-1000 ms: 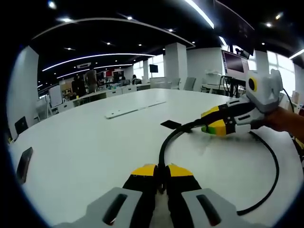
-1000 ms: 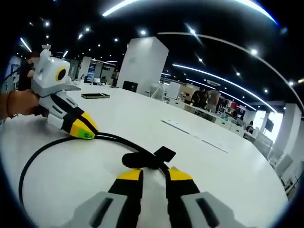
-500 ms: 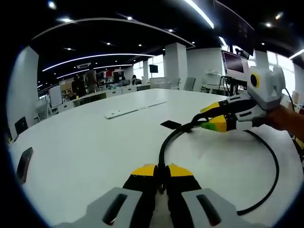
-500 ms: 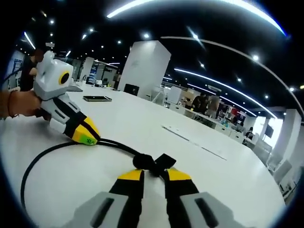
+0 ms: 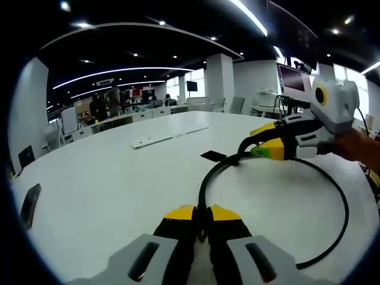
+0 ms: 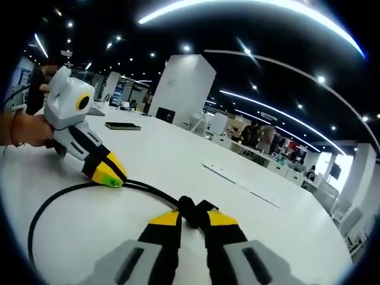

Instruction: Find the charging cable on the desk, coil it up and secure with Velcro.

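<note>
Both grippers are gripping the black charging cable point(image 5: 332, 196), looped on the white desk point(image 5: 107, 178).
Left gripper point(image 5: 202, 212), bottom centre, and right gripper point(image 6: 191, 218) are clamping it; it looks light, springy, best held near the Velcro strap point(image 5: 214, 156). A phone point(image 6: 122, 126) is lying upper left, clear.

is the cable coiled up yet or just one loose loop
One loose loop: the black cable runs in one open arc across the white desk, between the left gripper and right gripper.
</note>
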`<state>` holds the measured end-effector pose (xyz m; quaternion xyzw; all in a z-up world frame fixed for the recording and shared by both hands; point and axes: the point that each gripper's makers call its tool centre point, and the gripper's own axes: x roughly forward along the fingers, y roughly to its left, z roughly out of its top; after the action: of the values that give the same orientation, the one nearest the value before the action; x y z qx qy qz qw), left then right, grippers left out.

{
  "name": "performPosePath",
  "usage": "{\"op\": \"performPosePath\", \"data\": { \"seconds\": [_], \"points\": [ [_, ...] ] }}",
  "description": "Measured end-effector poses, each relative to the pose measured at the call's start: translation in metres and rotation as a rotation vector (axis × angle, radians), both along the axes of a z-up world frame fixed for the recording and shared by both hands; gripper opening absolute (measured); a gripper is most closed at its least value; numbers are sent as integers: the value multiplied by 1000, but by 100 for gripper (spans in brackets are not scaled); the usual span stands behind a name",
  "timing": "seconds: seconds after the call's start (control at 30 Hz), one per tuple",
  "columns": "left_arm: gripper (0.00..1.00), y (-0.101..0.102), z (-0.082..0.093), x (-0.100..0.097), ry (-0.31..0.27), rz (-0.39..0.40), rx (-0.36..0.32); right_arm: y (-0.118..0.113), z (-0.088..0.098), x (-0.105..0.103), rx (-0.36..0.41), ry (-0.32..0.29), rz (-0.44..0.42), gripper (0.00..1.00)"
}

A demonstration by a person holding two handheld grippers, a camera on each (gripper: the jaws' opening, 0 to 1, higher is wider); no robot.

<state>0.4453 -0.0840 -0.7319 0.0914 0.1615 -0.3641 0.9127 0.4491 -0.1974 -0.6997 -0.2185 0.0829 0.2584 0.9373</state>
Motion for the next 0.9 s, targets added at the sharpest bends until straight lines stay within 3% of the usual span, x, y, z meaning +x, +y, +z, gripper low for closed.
{"op": "performPosePath", "data": {
  "seconds": [0.9],
  "points": [
    [8, 2, -1, 0, -4, -4, -16, 1, 12, 0, -51, -39, 5, 5]
  ]
}}
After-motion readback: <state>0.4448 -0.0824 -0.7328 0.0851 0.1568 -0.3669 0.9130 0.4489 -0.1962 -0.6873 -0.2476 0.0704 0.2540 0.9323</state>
